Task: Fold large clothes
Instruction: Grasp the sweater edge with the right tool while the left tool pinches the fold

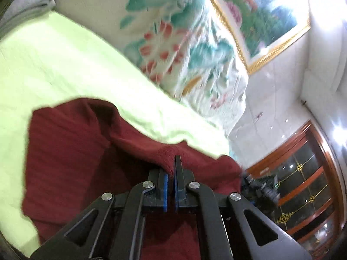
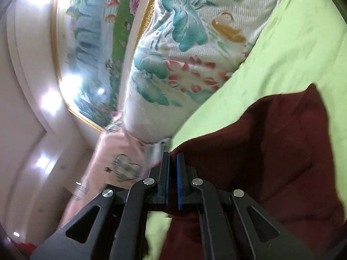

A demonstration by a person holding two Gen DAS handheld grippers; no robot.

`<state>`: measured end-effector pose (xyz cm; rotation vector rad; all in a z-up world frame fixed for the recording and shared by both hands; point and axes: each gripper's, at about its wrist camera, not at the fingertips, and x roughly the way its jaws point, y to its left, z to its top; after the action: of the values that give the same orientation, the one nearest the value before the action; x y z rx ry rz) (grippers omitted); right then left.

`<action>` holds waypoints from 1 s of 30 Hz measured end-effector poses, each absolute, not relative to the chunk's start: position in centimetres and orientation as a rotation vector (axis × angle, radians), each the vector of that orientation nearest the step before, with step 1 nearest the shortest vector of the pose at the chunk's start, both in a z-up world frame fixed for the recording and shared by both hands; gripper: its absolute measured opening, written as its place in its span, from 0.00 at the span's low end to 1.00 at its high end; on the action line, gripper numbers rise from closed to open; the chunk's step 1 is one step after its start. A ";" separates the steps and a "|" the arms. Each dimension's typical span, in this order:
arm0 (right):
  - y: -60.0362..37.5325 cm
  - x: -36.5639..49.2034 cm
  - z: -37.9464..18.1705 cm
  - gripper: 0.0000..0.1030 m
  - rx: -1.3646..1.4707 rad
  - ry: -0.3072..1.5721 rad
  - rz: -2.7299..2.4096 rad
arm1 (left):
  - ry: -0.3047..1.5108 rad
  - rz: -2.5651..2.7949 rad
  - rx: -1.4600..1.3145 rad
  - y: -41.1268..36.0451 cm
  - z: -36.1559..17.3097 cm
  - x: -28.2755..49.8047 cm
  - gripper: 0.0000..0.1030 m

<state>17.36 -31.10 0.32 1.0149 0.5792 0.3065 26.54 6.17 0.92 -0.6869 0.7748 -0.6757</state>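
A dark red garment (image 1: 71, 147) lies on a light green bed sheet (image 1: 54, 65). In the left wrist view my left gripper (image 1: 172, 166) is shut on a raised fold of the garment's edge, and the cloth drapes over its left finger. In the right wrist view the same red garment (image 2: 271, 151) spreads to the right on the green sheet (image 2: 292, 54). My right gripper (image 2: 172, 158) is shut on a corner of the garment's edge, held up off the sheet. Both views are tilted and motion-blurred.
A white quilt with teal and red flowers (image 1: 184, 49) is bunched along the bed's far side, also in the right wrist view (image 2: 184, 54). A gold-framed painting (image 1: 260, 15) hangs on the wall. A wooden glass cabinet (image 1: 303, 184) stands at right. A pink cloth (image 2: 117, 158) lies beside the bed.
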 end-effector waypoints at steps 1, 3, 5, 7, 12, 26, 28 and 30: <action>-30.9 17.4 -0.6 0.05 0.986 0.635 0.274 | 0.787 -0.674 -0.689 6.3 0.2 26.4 0.02; -30.4 17.1 -3.2 0.05 0.959 0.752 0.222 | 0.834 -0.666 -0.673 5.7 -1.5 26.0 0.02; -30.3 16.2 -5.4 0.05 0.948 0.845 0.174 | 0.904 -0.658 -0.642 5.1 -4.1 24.9 0.02; -30.7 15.6 -6.3 0.05 0.968 0.879 0.149 | 0.939 -0.657 -0.643 5.1 -5.8 24.6 0.02; -31.3 15.7 -5.7 0.05 0.869 0.968 0.093 | 1.001 -0.662 -0.614 4.8 -7.4 24.0 0.02; -27.7 16.7 -0.7 0.21 0.685 0.934 0.143 | 1.064 -0.593 -0.460 1.9 -6.3 23.6 0.14; -26.9 17.4 -1.8 0.21 0.678 0.979 0.149 | 1.081 -0.575 -0.438 1.5 -6.5 23.6 0.14; -27.0 17.6 -3.4 0.22 0.661 1.054 0.087 | 1.101 -0.573 -0.446 1.6 -6.7 23.4 0.14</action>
<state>17.57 -27.02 -3.40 0.6611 1.0545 0.0868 23.45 1.57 -6.67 -0.4462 1.1007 -0.5728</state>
